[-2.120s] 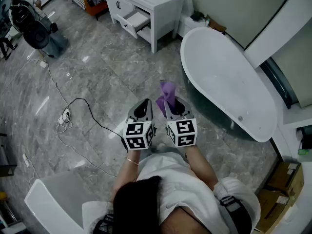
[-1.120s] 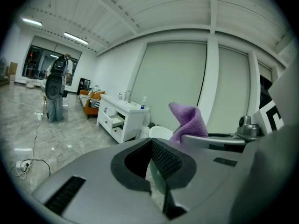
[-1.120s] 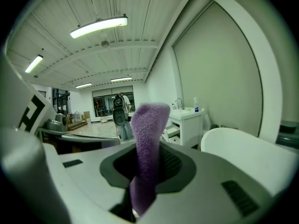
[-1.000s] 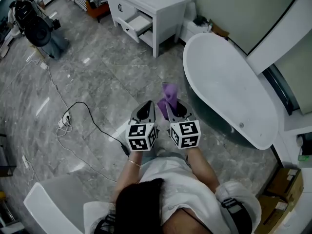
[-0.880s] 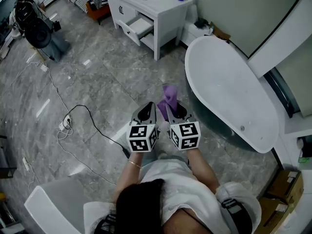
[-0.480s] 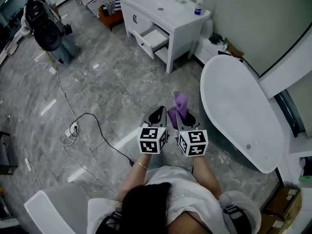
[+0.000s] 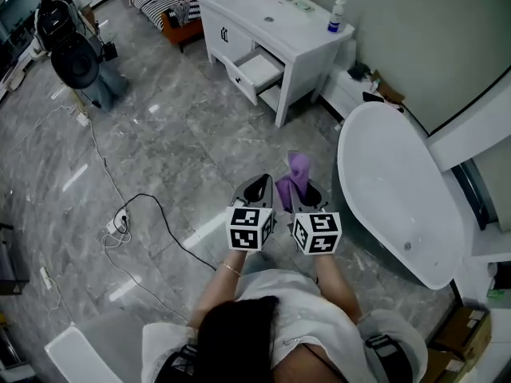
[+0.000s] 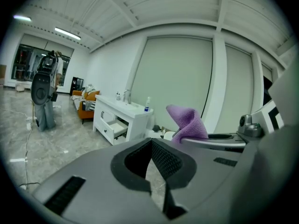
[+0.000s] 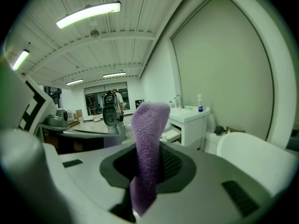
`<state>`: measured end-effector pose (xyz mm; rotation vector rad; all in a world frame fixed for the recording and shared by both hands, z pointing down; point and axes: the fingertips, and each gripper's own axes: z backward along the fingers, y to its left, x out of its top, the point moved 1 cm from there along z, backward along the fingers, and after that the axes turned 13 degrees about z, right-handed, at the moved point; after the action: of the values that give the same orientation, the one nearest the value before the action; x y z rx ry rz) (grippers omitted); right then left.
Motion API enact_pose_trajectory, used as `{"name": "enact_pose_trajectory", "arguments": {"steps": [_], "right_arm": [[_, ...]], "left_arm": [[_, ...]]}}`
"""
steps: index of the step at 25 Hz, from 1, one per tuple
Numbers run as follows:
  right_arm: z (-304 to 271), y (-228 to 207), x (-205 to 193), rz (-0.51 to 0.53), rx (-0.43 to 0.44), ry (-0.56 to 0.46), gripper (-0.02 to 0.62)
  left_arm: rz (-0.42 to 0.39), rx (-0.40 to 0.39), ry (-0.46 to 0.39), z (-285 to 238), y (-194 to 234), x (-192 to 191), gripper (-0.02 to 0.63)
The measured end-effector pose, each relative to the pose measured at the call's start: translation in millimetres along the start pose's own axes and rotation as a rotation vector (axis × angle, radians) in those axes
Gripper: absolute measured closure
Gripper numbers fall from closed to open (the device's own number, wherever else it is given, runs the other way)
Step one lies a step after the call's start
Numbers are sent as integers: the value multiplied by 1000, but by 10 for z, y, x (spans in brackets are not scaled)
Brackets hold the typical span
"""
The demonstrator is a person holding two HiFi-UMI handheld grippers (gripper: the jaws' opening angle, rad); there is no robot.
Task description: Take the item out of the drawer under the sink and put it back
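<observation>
The purple cloth point(image 7: 298, 170), at 12 o'clock of the right tool point(image 7: 299, 191), is soft, fuzzy terry with a matt nap. Both tool shells are smooth matt grey plastic. The left tool point(image 8: 150, 146) shows black, finely ribbed, rubbery pads point(image 8: 167, 161). The floor point(image 7: 160, 126) is polished grey marble-look stone, glossy with reflections. The bathtub point(image 7: 391, 190) at 3 o'clock and the vanity point(image 7: 311, 62) at 12 o'clock are smooth, glossy white.

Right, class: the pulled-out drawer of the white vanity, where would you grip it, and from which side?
Grip the drawer by the top edge of its front panel, coming from the open floor before the vanity. It stands pulled out that way, top open, so a jaw could probably slip behind the panel.
</observation>
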<state>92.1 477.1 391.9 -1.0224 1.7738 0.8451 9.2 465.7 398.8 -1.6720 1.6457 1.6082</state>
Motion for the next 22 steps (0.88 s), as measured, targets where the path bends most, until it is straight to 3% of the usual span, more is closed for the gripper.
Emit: {"name": "enact_pose_trajectory", "arguments": {"steps": [12,22], "right_arm": [[-384,-103,234,-25,-76,-14,509],[-566,-226,279,-29,-76,-16,509]], "left_arm": [[-25,-59,35,-318,260,312,603],[-28,-82,55,-505,237,392,603]]}}
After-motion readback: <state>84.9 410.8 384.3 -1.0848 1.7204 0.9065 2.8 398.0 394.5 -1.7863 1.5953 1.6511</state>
